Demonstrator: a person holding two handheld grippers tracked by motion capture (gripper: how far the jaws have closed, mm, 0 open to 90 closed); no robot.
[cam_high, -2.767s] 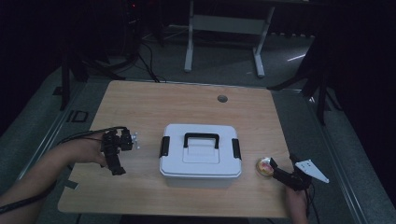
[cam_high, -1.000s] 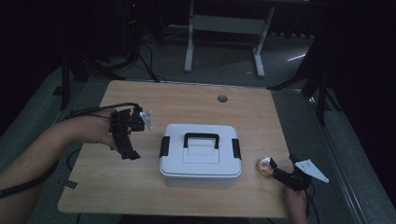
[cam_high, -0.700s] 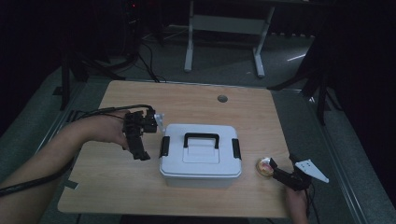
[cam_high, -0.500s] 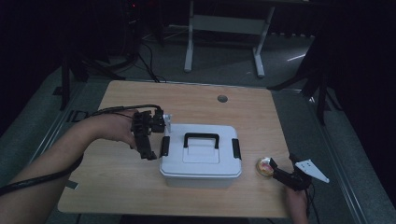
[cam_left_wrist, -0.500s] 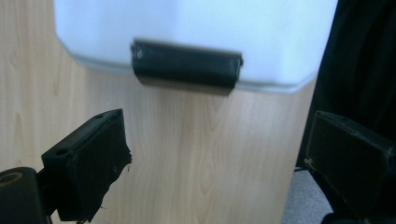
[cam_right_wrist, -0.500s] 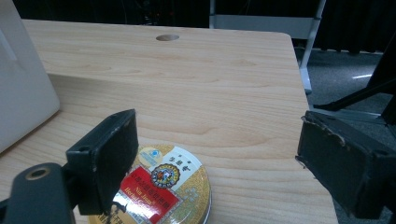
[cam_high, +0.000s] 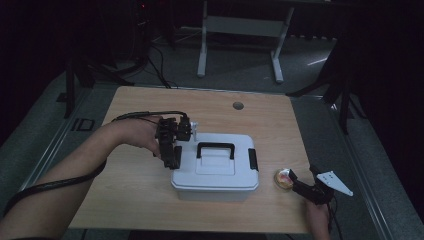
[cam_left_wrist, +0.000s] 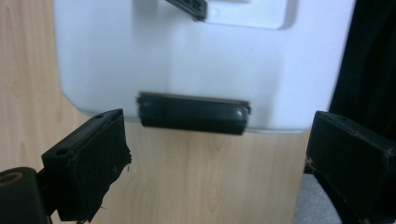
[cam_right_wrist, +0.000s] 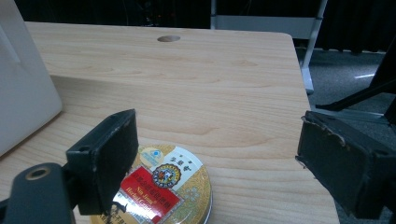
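Both my grippers are wide open and hold nothing: left gripper (cam_high: 171, 159) by the white box's (cam_high: 215, 167) black latch (cam_left_wrist: 193, 114), right gripper (cam_high: 295, 185) over the little tin (cam_right_wrist: 161, 186), whose red label its own view shows.

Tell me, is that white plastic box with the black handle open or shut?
Shut. The white plastic box has its lid flat, and its black side latch lies down against the wall.

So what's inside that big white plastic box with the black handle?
Can't tell. The white plastic box has its lid shut, so the inside is hidden. On top you see a black handle, with black latches at its ends.
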